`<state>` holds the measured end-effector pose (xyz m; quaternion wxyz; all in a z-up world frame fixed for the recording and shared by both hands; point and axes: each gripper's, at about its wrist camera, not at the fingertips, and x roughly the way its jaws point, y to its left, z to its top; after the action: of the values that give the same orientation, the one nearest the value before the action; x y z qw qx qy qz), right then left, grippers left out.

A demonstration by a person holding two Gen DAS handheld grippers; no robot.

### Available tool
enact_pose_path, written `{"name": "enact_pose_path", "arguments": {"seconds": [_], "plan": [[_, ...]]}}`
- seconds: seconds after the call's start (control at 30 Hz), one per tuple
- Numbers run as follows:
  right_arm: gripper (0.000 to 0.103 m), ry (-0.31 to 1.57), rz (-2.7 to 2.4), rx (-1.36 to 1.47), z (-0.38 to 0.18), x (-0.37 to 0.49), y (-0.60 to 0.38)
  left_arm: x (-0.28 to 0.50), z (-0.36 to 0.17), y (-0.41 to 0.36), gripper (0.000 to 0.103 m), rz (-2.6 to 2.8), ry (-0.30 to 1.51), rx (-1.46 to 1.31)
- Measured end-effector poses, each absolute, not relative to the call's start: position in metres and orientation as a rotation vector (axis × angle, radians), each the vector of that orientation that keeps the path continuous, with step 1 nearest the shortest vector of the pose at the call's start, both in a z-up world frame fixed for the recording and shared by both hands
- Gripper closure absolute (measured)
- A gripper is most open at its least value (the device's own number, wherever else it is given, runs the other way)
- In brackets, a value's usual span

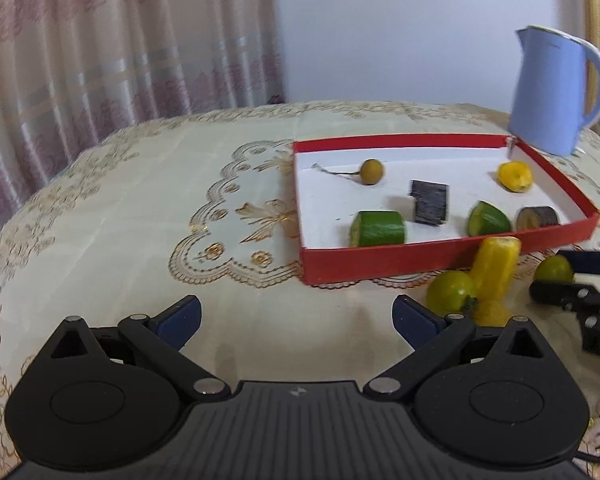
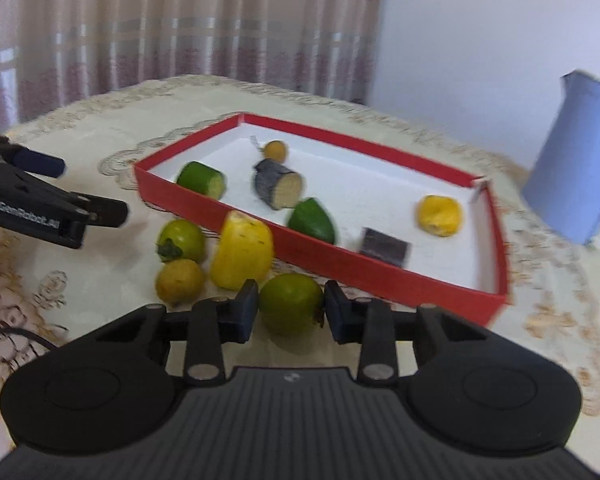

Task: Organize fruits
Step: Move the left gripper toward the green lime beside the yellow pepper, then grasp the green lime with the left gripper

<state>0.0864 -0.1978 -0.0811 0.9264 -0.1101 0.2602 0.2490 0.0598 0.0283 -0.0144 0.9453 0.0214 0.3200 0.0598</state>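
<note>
My table (image 1: 140, 208) carries the red tray (image 1: 380, 266) mid-surface, a blue jug (image 1: 548, 92) toward its far edge, and four loose fruits (image 2: 242, 256) just beside the tray's near wall.

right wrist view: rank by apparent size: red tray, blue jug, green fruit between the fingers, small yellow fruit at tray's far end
1. red tray
2. blue jug, partly cut off by the frame
3. green fruit, though nearness to the camera inflates it
4. small yellow fruit, farthest away, so its real size is unsure

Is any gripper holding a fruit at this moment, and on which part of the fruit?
The right gripper has a round green fruit between its fingers, at its two sides; firm contact cannot be told. The left gripper is open and holds nothing.
</note>
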Motion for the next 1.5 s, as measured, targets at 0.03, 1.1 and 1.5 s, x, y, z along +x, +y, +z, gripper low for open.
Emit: {"name": "enact_pose_path", "arguments": {"seconds": [0.03,1.1,1.5], "plan": [[0.070,0.534,0.494,-0.209,-0.081,0.084,-0.205,0.058,-0.014,0.026,0.001,0.100,0.648,0.049],[0.006,0.471,0.332,-0.014,-0.089,0.076,-0.263,0.105,-0.012,-0.016,0.063,-0.136,0.788,-0.100],[0.004,0.460,0.318,0.015,-0.090,0.076,-0.268,0.103,-0.014,0.005,0.070,-0.175,0.833,-0.234]]}}
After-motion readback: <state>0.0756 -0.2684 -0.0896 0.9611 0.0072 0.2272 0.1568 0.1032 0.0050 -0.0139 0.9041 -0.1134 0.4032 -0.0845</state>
